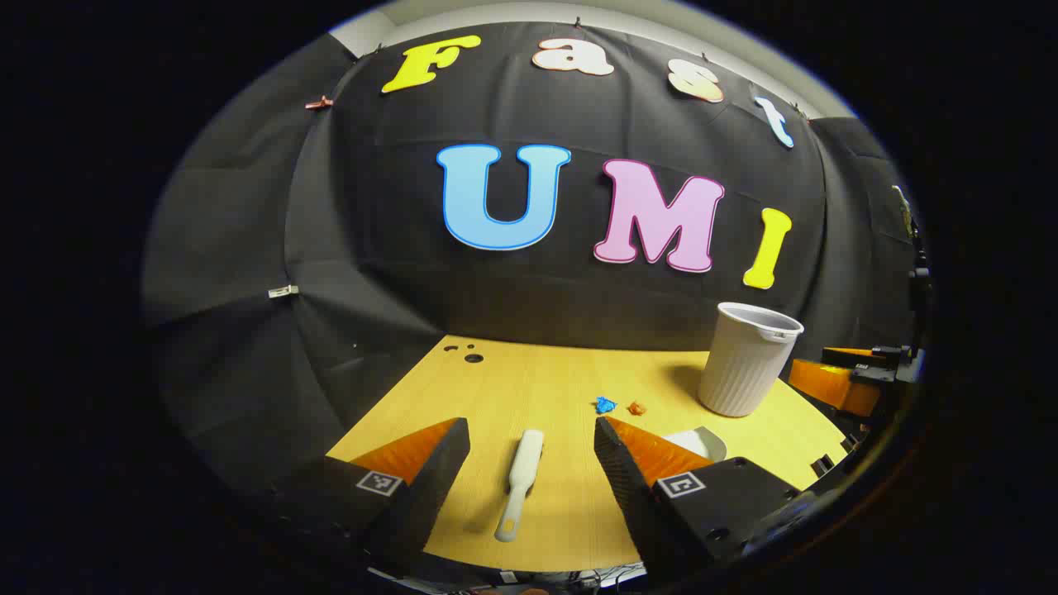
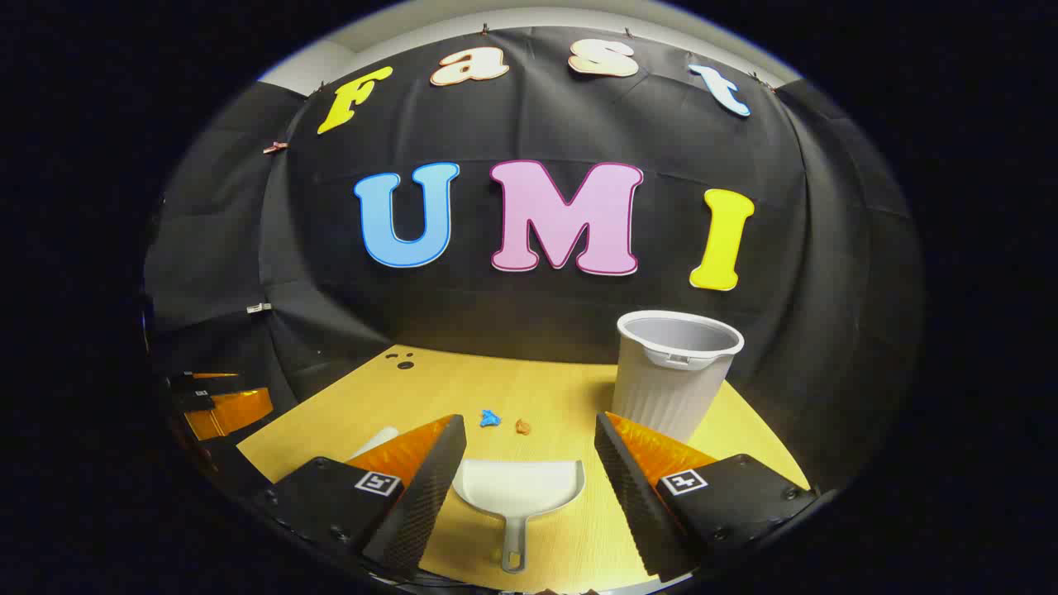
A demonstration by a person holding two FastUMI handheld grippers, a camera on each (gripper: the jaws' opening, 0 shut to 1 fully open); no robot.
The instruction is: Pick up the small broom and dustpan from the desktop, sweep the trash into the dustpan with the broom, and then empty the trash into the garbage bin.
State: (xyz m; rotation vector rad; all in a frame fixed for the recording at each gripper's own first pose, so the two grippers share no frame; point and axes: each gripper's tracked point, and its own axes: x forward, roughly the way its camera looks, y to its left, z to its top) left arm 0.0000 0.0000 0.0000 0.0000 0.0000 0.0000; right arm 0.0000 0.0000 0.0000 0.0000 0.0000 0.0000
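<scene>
The left tool (image 1: 531, 446), spread wide, hovers over the broom (image 1: 521, 482) on the surface (image 1: 512, 380). The right tool (image 2: 529, 446), likewise spread, frames the dustpan (image 2: 518, 496).

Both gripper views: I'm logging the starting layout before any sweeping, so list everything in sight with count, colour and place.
broom: 1, white, flat on the table, in line with the left gripper's open fingers.
dustpan: 1, white, flat on the table, handle toward the right gripper.
trash: 2 scraps, blue and orange, side by side mid-table, beyond the dustpan.
bin: 1, pale grey, ribbed, upright at the table's far right.
table: 1, light wood.
left gripper: black and orange, open.
right gripper: black and orange, open.
</scene>
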